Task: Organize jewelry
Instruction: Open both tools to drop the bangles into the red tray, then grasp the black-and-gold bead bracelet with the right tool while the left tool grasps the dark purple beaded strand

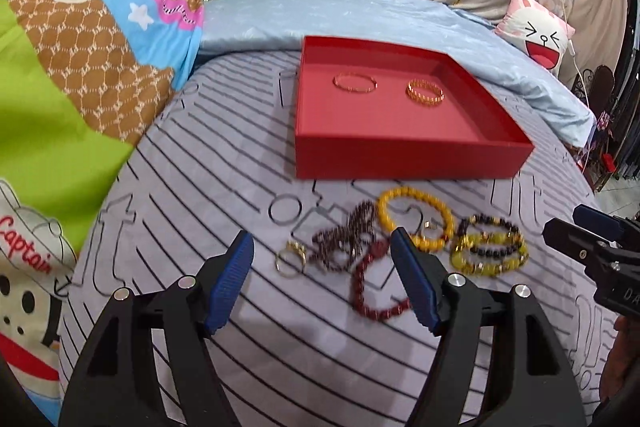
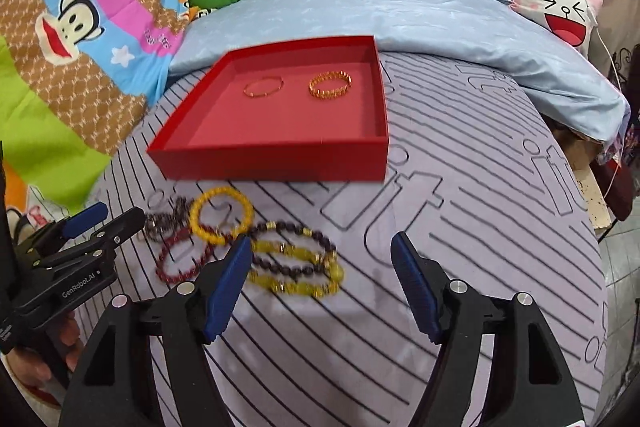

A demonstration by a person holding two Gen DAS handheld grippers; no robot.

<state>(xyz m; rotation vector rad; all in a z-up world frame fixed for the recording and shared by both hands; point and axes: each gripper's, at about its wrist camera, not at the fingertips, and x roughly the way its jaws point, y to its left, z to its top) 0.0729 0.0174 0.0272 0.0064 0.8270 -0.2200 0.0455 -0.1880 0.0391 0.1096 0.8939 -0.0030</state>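
A red tray [image 1: 400, 159] [image 2: 280, 159] lies on the striped bedsheet and holds a thin gold bangle [image 1: 355, 82] [image 2: 264, 87] and a wider gold bangle [image 1: 425, 93] [image 2: 330, 85]. In front of it lie a yellow bead bracelet [image 1: 416, 219] [image 2: 221, 217], a dark red bead bracelet [image 1: 372, 287] [image 2: 180, 259], a dark purple one [image 1: 344, 239], a yellow-and-black bead bracelet [image 1: 490, 247] [image 2: 296, 263] and a gold ring [image 1: 290, 259]. My left gripper [image 1: 322, 247] is open above the pile. My right gripper [image 2: 322, 247] is open, just right of the pile.
A light blue blanket [image 1: 360, 15] lies behind the tray. A cartoon monkey quilt [image 1: 80, 27] rises on the left. A pink rabbit cushion [image 1: 536, 27] sits at the back right. The bed edge drops off at the right [image 2: 600, 227].
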